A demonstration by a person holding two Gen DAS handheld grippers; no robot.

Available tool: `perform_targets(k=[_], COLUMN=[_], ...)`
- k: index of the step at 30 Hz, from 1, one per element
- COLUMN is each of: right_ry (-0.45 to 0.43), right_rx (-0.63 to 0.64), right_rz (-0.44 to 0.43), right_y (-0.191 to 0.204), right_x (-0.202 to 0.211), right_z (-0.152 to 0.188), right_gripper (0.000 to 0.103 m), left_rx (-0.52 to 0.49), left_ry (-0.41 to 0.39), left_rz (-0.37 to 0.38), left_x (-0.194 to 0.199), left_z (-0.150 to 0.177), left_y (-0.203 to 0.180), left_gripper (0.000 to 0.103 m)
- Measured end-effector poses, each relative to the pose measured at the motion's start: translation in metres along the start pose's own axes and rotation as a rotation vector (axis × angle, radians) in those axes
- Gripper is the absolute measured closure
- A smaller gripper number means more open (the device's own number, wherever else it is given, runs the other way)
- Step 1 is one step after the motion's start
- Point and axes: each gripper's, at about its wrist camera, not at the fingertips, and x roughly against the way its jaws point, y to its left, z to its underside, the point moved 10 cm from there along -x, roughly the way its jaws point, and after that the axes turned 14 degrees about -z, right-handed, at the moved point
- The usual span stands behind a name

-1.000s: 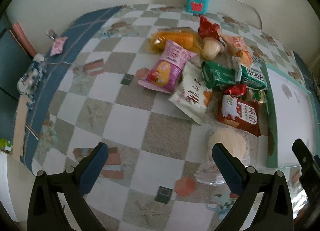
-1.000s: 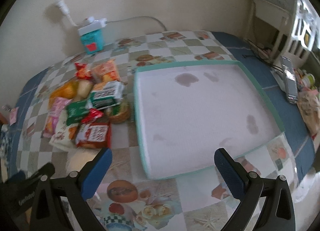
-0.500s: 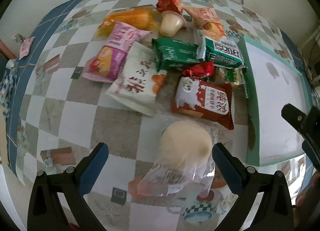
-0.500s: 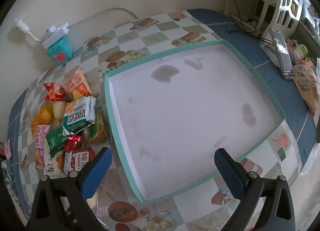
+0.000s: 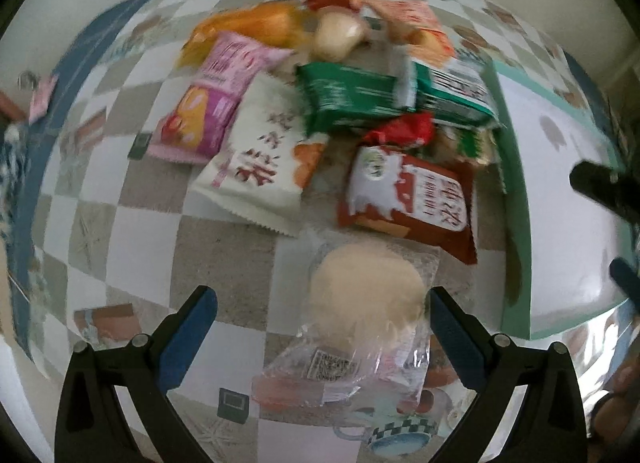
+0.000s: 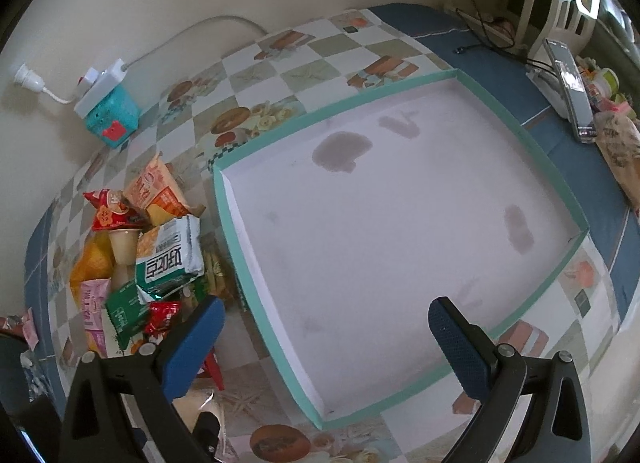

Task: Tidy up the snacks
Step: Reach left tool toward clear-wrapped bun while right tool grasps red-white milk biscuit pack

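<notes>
With its jaws spread wide and empty, the left gripper point(image 5: 322, 321) is lining up on the clear-bagged bun point(image 5: 366, 299) lying between them, which next calls for closing gently, while the right gripper point(image 6: 326, 329), equally wide and empty, hovers above the tray point(image 6: 520, 131).

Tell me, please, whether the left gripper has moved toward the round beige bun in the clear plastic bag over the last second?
Yes. The left gripper has advanced toward the snack pile: the round beige bun in the clear plastic bag, once ahead near its right finger, now lies between its open fingers.
</notes>
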Motion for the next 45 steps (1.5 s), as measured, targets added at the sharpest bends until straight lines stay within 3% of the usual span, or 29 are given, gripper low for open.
perform_targets(k=[10,19,25,32,41,45], right_ry=[0.075,0.120,0.121,0.139,0.176,0.199], right_rx=[0.152,0.190,0.237,0.420,0.575,0.617], right_rz=[-0.065,-0.083,-0.085,-0.149,-0.245,-0.236], right_y=[0.048,0.059,0.068,0.107,0.143,0.148], right_x=[-0.020,-0.035,-0.038,-0.049,-0.061,-0.071], right_z=[0.022,0.033,0.036,0.045,0.063,0.071], right_gripper=[0.000,0.000,0.000,0.000,0.013,0.013], left_rx=[0.164,0.138,0.264,0.371,0.487,0.492], left_ry=[0.018,0.006,0.017,0.022,-0.012,-0.026], left_rz=[0.036,0.053,0.058,0.092,0.111,0.121], left_x=[-0.007,-0.002,-0.008,-0.011,-0.003,-0.001], left_z=[-0.001,-0.017,-0.015,-0.016,-0.013,-0.013], left_y=[0.066,0.073,0.105,0.154,0.205,0.191], left_gripper=[0.000,0.005,0.005,0.005,0.005,0.005])
